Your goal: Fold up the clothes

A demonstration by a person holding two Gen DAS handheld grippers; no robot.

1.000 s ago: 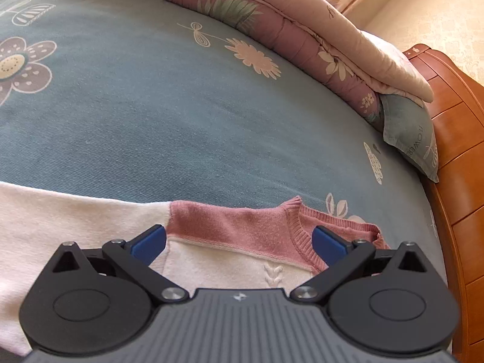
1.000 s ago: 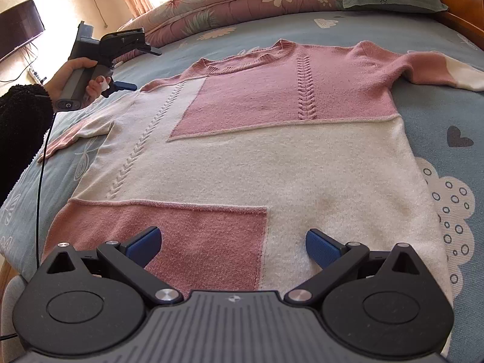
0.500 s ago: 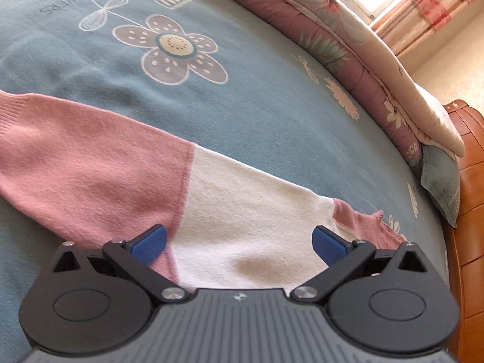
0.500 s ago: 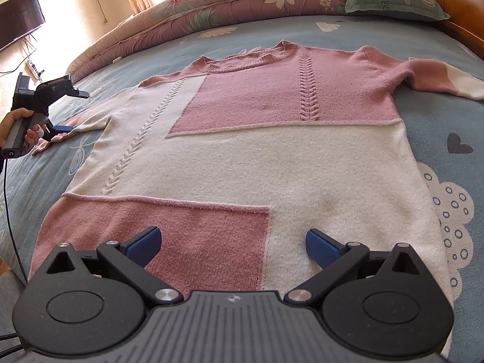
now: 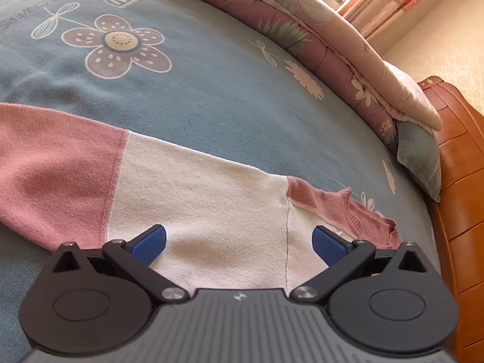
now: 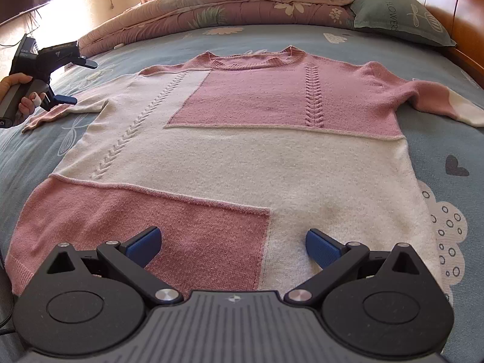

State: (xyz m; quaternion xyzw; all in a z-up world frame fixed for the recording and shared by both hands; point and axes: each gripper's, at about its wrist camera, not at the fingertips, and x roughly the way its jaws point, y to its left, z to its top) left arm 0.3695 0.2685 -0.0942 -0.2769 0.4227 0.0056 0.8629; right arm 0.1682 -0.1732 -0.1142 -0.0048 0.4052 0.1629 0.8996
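Right wrist view: a pink-and-cream knit sweater (image 6: pixel 242 151) is seen spread flat, front up, on a blue floral bedsheet (image 6: pixel 438 60), neckline toward twelve o'clock and hem toward six o'clock.
Sweater state: no fold is seen in the body; both sleeves are stretched outward, one toward nine o'clock and one toward three o'clock.
Right gripper (image 6: pixel 231 243): it is held low over the hem at six o'clock; the blue fingers (image 6: pixel 143 245) are spread wide, with nothing between them.
Left gripper (image 5: pixel 239 242): in the left wrist view it is poised over the cream part of the left sleeve (image 5: pixel 187 187), close to the shoulder seam; the fingers are spread wide and nothing is gripped. Contact with the knit cannot be told.
Left gripper from afar: in the right wrist view it is seen at nine o'clock (image 6: pixel 68 80), held in a hand (image 6: pixel 21 90) just above the sleeve's pink cuff end.
Surroundings: a rolled quilt (image 6: pixel 242 3) and a green pillow (image 6: pixel 399 15) are laid along twelve o'clock, beside a wooden headboard (image 6: pixel 453 9).
Step in hand: the start of the fold is judged to be in progress, with the left sleeve being approached for a grasp.
Next move: the left fingers would need to be lowered and closed on the sleeve, which could then be carried toward three o'clock across the body; the hem would likely be best pinned or taken by the right gripper so that the knit is not dragged.
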